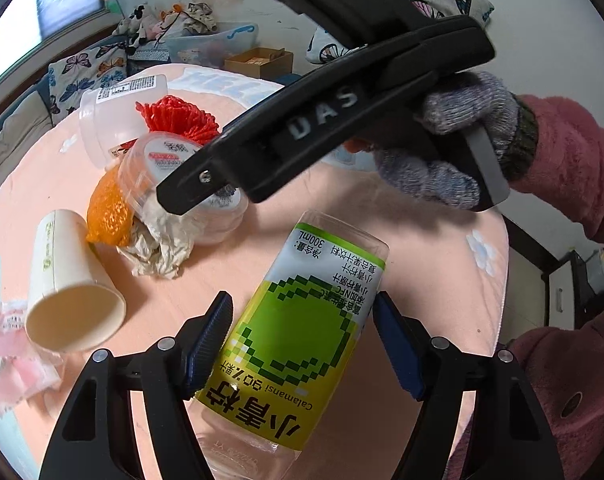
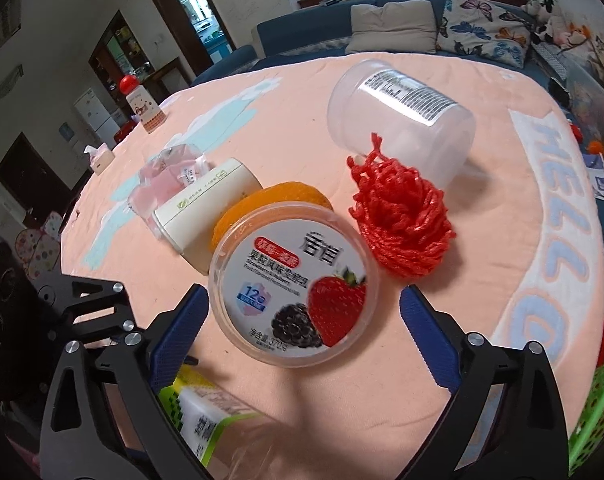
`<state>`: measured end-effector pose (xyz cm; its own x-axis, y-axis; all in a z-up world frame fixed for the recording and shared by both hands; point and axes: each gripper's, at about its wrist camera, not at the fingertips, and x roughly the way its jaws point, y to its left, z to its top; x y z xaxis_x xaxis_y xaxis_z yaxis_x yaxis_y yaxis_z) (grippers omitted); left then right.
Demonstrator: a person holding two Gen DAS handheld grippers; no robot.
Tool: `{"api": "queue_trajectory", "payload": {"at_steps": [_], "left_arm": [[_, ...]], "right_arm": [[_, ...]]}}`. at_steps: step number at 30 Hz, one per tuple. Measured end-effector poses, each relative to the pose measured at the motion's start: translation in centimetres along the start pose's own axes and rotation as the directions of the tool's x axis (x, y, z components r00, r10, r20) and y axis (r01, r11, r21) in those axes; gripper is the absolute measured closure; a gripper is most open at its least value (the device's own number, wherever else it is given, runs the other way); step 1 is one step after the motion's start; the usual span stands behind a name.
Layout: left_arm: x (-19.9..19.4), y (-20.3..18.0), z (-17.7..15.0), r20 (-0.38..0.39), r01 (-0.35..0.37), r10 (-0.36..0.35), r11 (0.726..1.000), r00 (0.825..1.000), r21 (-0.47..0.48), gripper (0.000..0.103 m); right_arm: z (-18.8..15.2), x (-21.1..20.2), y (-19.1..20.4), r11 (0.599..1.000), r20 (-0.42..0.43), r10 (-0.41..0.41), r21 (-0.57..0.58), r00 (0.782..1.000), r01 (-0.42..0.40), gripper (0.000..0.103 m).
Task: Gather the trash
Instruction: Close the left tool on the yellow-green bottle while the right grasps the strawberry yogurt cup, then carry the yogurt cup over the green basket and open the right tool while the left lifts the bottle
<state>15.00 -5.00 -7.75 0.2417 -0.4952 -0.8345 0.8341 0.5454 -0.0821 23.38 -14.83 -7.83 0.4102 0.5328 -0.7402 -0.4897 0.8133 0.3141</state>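
Trash all over the peach table: green-labelled juice bottle (image 1: 302, 332) lying on its side nearest; yogurt tub (image 2: 292, 286) tipped up showing its strawberry lid; red mesh wad (image 2: 401, 232) right of it; paper cup (image 1: 68, 284) toppled left; clear jar (image 2: 401, 108) lying far back.

Cup (image 1: 76, 276) left of tissue (image 1: 162, 240) — touching netting (image 1: 108, 216).

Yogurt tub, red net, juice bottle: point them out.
Yogurt tub (image 2: 293, 277), right wrist view, on its lid label.
Red net (image 2: 401, 220), right wrist view, on its bunched middle.
Juice bottle (image 1: 302, 328), left wrist view, on its green label.
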Motion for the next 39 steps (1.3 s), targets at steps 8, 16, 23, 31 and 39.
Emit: {"api": "queue_trajectory", "payload": {"at_steps": [8,16,23,31,39], "left_arm": [[-0.2,-0.3,-0.4,0.009,-0.016,0.017,1.000,1.000,-0.023,0.033],[0.0,-0.6,-0.2,0.009,-0.036,0.036,0.999,0.999,0.015,0.028],[0.7,-0.9,0.2,-0.006,-0.041,0.041,0.999,0.999,0.036,0.024],[1.3,-1.0,0.1,0.008,-0.079,0.079,0.997,0.997,0.009,0.032],[0.9,-1.8,-0.1,0.038,-0.101,0.102,0.995,0.994,-0.018,0.039]], "right_arm": [[0.1,1.3,0.2,1.000,-0.018,0.018,0.000,1.000,-0.018,0.005],[-0.1,1.7,0.0,1.000,-0.020,0.016,0.013,1.000,-0.016,0.011],[-0.5,0.2,-0.2,1.000,0.007,-0.002,0.023,1.000,0.001,0.011],[-1.4,-3.5,-0.3,0.999,0.059,-0.038,0.034,0.997,0.036,0.011],[-3.8,-8.5,-1.4,0.991,0.110,-0.122,0.075,0.986,0.114,0.011]]}}
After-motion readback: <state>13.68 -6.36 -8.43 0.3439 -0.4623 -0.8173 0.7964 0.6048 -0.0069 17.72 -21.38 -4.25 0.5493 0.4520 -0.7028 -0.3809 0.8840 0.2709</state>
